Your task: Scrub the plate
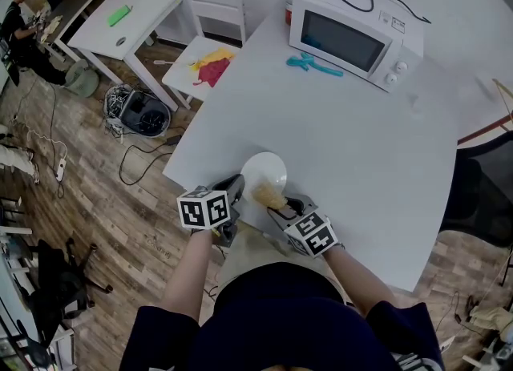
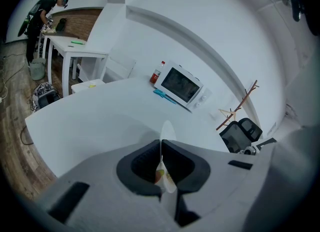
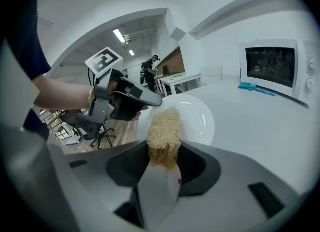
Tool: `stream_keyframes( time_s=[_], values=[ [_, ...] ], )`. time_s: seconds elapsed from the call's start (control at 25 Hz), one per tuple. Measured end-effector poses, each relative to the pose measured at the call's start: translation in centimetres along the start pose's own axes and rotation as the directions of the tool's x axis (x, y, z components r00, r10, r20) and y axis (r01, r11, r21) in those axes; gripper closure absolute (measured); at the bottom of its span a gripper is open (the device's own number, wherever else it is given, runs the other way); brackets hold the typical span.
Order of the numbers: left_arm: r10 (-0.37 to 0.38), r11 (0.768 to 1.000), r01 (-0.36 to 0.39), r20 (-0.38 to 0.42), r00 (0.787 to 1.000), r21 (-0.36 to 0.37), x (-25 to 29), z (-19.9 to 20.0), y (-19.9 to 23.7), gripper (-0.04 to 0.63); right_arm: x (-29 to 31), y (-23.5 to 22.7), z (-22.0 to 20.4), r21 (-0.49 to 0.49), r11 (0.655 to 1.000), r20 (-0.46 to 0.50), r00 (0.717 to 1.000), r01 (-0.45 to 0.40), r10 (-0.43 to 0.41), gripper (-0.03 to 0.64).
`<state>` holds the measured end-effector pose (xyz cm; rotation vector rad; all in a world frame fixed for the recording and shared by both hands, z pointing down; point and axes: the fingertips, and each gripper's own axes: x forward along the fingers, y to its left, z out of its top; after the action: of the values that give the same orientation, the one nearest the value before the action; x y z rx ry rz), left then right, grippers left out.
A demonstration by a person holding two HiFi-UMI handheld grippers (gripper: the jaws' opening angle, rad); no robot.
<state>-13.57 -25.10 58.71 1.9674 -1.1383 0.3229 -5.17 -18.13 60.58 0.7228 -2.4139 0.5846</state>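
Pinching rim of round white plate [image 1: 264, 171] in left gripper [image 2: 160, 150] — clamping tan fibrous scrubber [image 3: 165, 126] in right gripper [image 3: 165, 152], plate straight ahead of it.

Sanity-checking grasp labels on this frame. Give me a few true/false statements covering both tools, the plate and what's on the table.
1. The left tool is shut on the rim of the white plate. True.
2. The right tool holds a blue sponge. False: it grips a tan fibrous scrubber.
3. The plate is inside the microwave. False: it is at the near edge of the table, far from the microwave.
4. A blue utensil lies on the table in front of the microwave. True.
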Motion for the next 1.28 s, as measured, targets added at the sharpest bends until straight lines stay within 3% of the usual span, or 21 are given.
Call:
stream_keyframes(
  time_s=[0.2,0.48,0.84,1.28],
  values=[
    [0.005,1.000,-0.005,-0.001,1.000,0.002,0.1,-0.1,0.1,0.566,-0.5,-1.4,-1.7,0.019,1.000,-0.044,0.999,0.008,-0.007,0.451],
    [0.011,0.999,-0.011,-0.011,1.000,0.038,0.3,-0.1,0.1,0.566,-1.0,-4.9,-2.3,0.059,0.994,-0.065,0.994,0.087,-0.083,0.451],
    [0.029,0.998,-0.028,-0.012,1.000,0.051,0.6,0.3,0.3,0.566,0.1,-7.9,0.2,0.139,0.980,-0.030,0.990,0.142,-0.139,0.451],
    [0.043,0.999,-0.043,-0.013,0.999,0.034,0.7,0.5,0.6,0.565,2.0,-8.2,5.1,0.119,0.983,0.026,0.990,0.138,-0.142,0.451]
  ],
)
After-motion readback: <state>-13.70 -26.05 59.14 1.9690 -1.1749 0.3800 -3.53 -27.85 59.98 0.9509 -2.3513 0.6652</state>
